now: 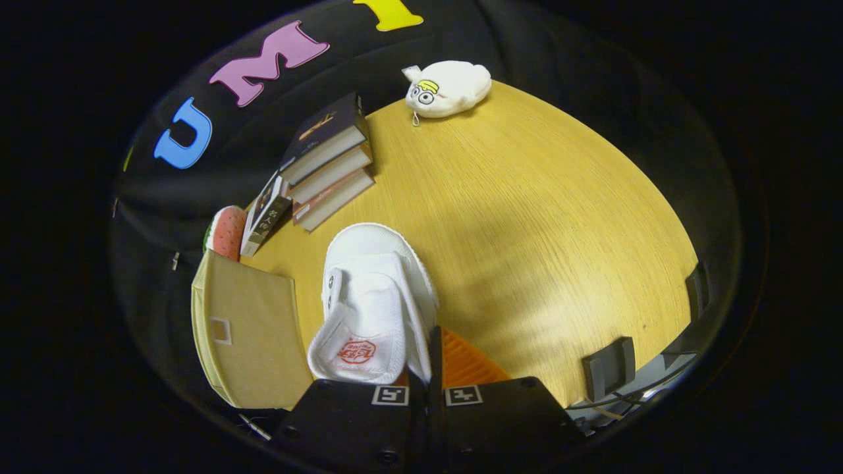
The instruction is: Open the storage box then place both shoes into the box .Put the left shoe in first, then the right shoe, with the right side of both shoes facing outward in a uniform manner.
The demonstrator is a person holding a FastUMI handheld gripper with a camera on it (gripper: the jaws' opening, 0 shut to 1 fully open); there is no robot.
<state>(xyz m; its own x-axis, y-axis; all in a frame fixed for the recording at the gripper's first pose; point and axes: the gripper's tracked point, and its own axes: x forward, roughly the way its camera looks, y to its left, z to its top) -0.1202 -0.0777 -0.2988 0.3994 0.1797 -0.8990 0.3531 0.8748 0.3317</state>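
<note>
Gripper view looks down on a white shoe (pixel 372 306) hanging toe-forward over the yellow surface (pixel 540 217). The jaws (pixel 435 372) are together, clamped on the shoe's heel rim, an orange tread showing beside them. Canvas like this is likely light and soft, so the stiffer heel edge is a sound hold, though it may swing. A tan box (pixel 247 329) sits just left of the shoe. Books (pixel 326 161) lie beyond; a plush toy (pixel 448 89) farther off. Open room lies ahead and right.
</note>
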